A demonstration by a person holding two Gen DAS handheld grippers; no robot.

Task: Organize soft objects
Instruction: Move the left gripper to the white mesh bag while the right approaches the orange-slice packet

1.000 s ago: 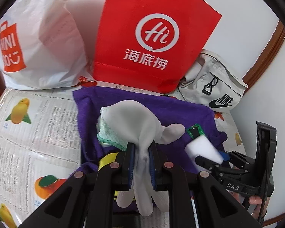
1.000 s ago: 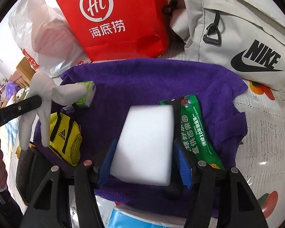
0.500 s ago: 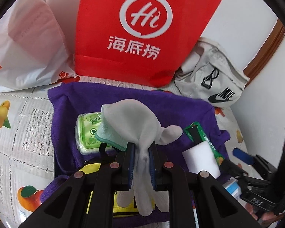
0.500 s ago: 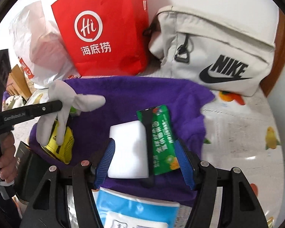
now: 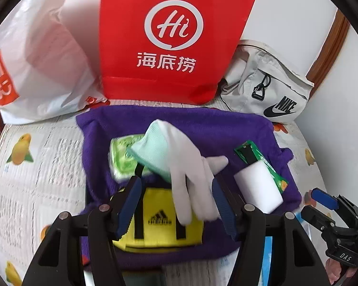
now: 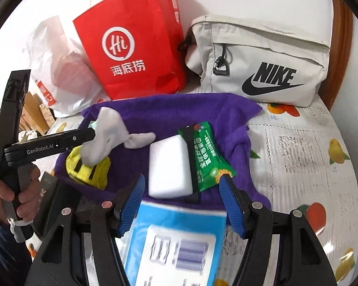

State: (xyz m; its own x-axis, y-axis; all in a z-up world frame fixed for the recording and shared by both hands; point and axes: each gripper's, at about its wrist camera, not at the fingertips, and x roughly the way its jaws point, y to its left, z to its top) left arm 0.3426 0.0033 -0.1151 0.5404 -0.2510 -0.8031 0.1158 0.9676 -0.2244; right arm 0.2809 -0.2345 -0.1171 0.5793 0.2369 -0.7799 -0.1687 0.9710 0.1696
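**Tongs.** Left gripper (image 5: 176,182): jaws spread wide and clamping nothing. The white cotton glove (image 5: 186,166) lies in the gap between them. Right gripper (image 6: 181,180): jaws also wide and empty, at the near edge of the purple towel (image 5: 179,121).

**Task items.**
- The glove sits at the towel's centre, draped over the yellow Adidas pouch (image 5: 155,221). Its mint cuff lies over the green wet-wipes packet (image 5: 121,157).
- The white sponge block (image 6: 169,166) lies on the towel's right half, beside a green snack sachet (image 6: 205,152).
- A blue-and-white packet (image 6: 179,238) overlaps the towel's near edge, under the right gripper.

**Risks (judgement).**
- The glove is limp, and its fingers trail close to the left gripper's right-hand pad. Pulling the tool back could snag the knit and drag the glove off the pouch.
- From the left wrist view it cannot be told whether the glove is fully at rest or resting partly on a finger of the tool.
- The right gripper's jaws straddle both sponge and sachet, so closing there could pinch the crinkly foil as well.
- The towel is loose pile on a slick printed tablecloth (image 6: 298,155), and a sideways push would bunch it.

**Materials.**
- Glove: thin stretch knit, floppy.
- Sponge: smooth, matte, square-edged, compressible.
- Pouch: stiff mesh fabric with black straps.
- Wipes and sachet: glossy film.
- Beyond the towel's far edge: a creased red Haidilao paper bag (image 5: 169,35) and a grey Nike bag (image 6: 262,66).
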